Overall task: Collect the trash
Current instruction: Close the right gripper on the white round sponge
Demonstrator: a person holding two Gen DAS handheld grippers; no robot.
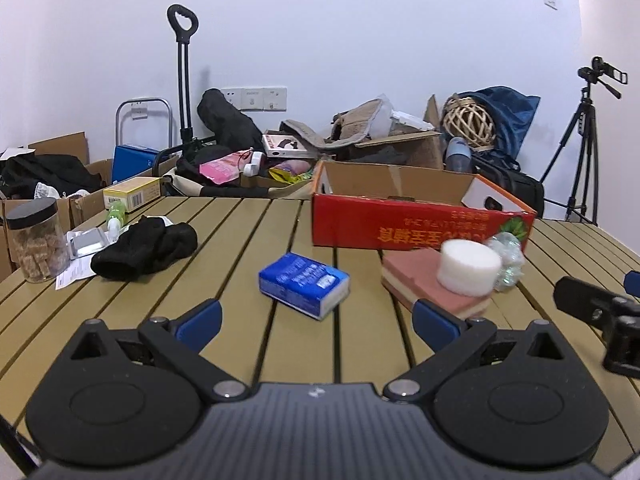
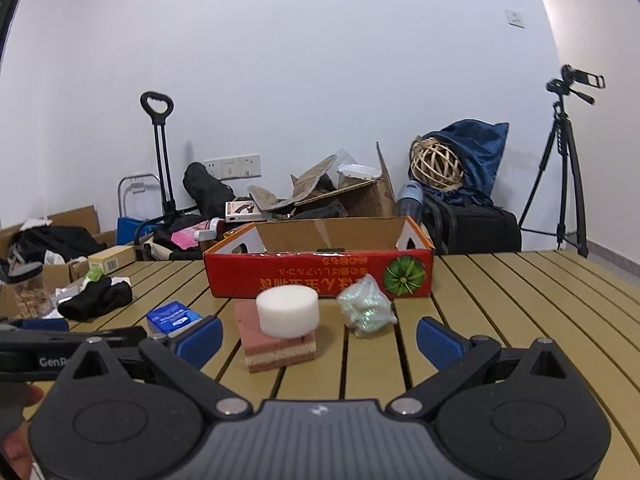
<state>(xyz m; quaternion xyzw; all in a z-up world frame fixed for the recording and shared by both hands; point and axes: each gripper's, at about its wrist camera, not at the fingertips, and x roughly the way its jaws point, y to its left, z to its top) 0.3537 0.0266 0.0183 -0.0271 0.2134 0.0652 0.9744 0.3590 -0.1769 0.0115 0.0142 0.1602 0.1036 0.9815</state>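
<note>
Trash spread on slatted bench, both grippers empty

Fingers of the left gripper [image 1: 317, 320] are seen spread wide at the lower centre of the left wrist view, with nothing held between them. A blue tissue pack [image 1: 303, 289] lies flat on the bench [image 1: 224, 240] just above the gap between the blue pads. To its right, a pink layered sponge [image 1: 424, 286] carries a white foam disc [image 1: 469, 267], and a crumpled iridescent wrapper [image 1: 508, 258] sits just beside the disc, near the front of the red cardboard box [image 1: 400, 224]. The box stands open at centre right. At left of the frame, a black sock [image 1: 146, 247] lies bunched, with a foil blister pack [image 1: 86, 242] beside it and a black-lidded jar [image 1: 35, 240] at the far left edge. A yellow carton [image 1: 130, 194] rests at the far bench edge.

In the right wrist view, the right gripper [image 2: 319, 342] is also shown wide open and empty, low above the bench. The sponge and foam disc [image 2: 288, 311] appear between its pads, slightly left of centre, and the wrapper [image 2: 366, 311] lies to their right, in front of the box [image 2: 316, 276]. The tissue pack [image 2: 173, 317] is partly hidden behind the left pad. Part of a hand [image 2: 18, 432] shows at the lower left corner. A tripod [image 2: 564, 172] stands at the right, beyond the bench.
</note>
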